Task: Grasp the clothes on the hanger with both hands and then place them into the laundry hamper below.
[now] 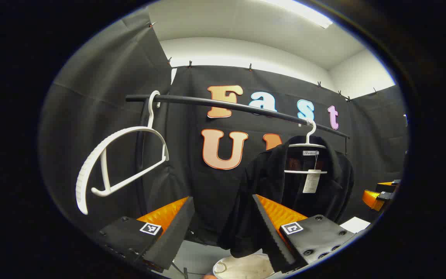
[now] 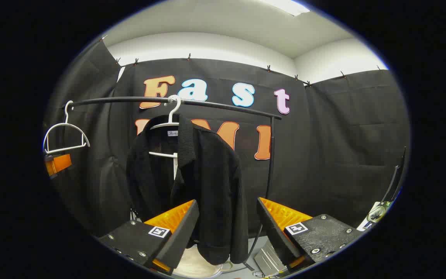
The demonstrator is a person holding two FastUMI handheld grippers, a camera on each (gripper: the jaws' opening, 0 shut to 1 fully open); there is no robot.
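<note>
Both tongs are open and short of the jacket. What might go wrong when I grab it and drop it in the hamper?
1. The black knit jacket hangs on a white plastic hanger; pulling may drag the hanger off the black rail.
2. The dangling paper tag could snag.
3. The white laundry hamper lies partly hidden below; the drop may miss.

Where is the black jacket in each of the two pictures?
Left gripper view: the black jacket hangs right of centre, on a white hanger.
Right gripper view: the black jacket hangs left of centre, above the open jaws.
Shared landmark: the black rail it hangs from, with an empty white hanger at its left end.
</note>
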